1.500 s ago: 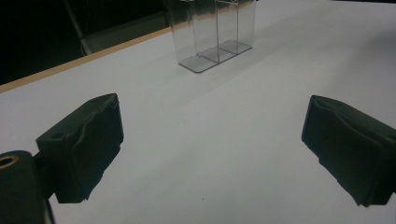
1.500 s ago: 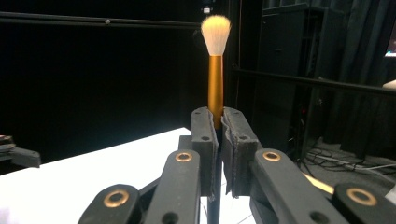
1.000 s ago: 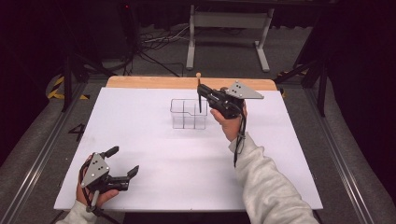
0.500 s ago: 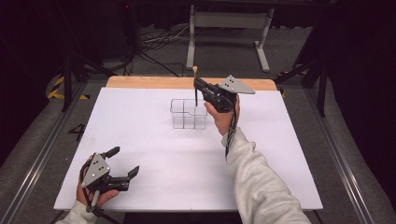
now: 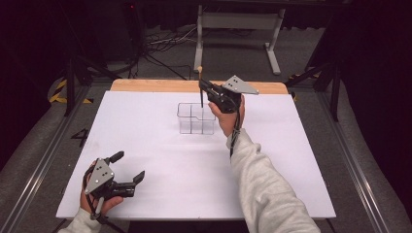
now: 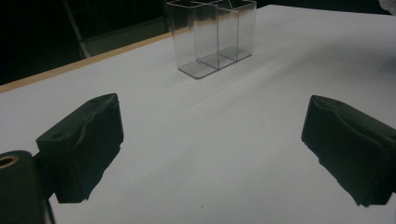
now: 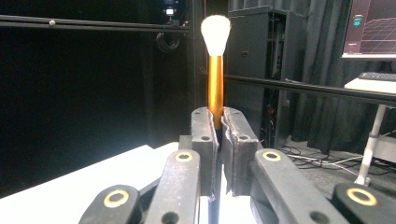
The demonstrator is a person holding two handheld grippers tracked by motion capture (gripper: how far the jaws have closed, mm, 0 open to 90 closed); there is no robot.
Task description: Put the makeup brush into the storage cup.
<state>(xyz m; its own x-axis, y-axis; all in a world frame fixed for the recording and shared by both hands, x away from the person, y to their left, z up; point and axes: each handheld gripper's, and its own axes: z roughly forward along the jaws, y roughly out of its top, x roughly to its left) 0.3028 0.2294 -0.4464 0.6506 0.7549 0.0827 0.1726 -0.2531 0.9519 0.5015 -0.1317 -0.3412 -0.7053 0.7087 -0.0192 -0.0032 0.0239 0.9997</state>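
My right gripper (image 5: 203,88) is shut on a make-up brush (image 5: 201,97) that stands upright, bristles on top. In the right gripper view the gold ferrule and white bristle tuft of the brush (image 7: 215,70) rise from between the closed jaws of my right gripper (image 7: 219,126). The brush's dark handle hangs over the far right part of a clear divided container (image 5: 196,119); I cannot tell whether it is inside. My left gripper (image 5: 128,166) rests open near the table's front left, nothing between its jaws. From the left gripper (image 6: 212,149), the clear container (image 6: 212,35) stands far ahead.
A white sheet (image 5: 160,160) covers the table, with a wooden strip (image 5: 155,86) along its far edge. Behind the table are a metal stand (image 5: 238,22) and cables on the floor. A monitor (image 7: 371,28) glows at the right.
The right gripper has carried the brush a little to the left and farther back, over the container. The left gripper has stayed where it was.
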